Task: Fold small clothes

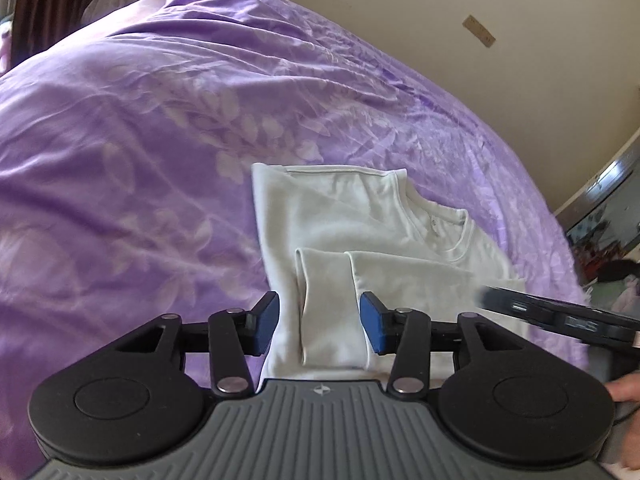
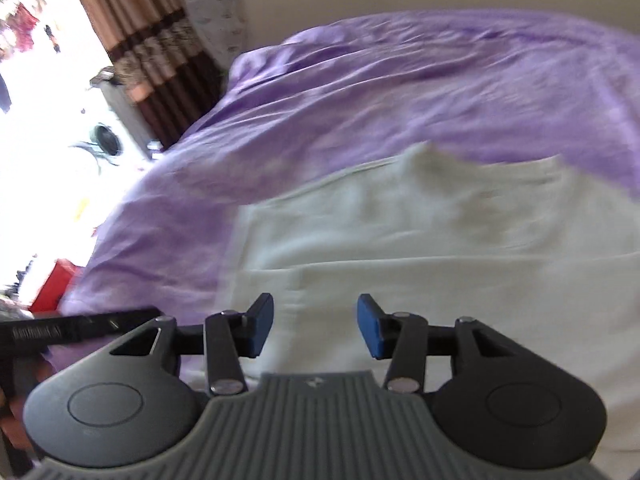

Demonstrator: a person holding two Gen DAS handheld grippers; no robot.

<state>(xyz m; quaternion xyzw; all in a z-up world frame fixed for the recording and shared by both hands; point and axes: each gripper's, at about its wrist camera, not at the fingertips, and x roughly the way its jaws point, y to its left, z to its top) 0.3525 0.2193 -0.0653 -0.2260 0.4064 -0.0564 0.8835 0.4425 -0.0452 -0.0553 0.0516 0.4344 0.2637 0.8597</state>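
A small white shirt [image 1: 360,216] lies flat on the purple bedspread [image 1: 140,152], neckline to the right, with both sleeves folded in over its body. My left gripper [image 1: 320,324] hovers over the shirt's near edge, open, with a folded sleeve [image 1: 324,304] showing in the gap below its blue pads and not pinched. From the right, part of the right gripper [image 1: 560,316] reaches over the shirt's edge. In the right wrist view the shirt [image 2: 420,240] is blurred. My right gripper [image 2: 316,326] stands open just above it, nothing pressed between the pads.
The bedspread [image 2: 400,92] runs far to the left and back. A beige wall [image 1: 500,20] stands behind the bed. A brown curtain [image 2: 152,48], a white washing machine [image 2: 108,136] and a red box [image 2: 52,288] are off the bed's left side. The left gripper's side [image 2: 60,332] shows there too.
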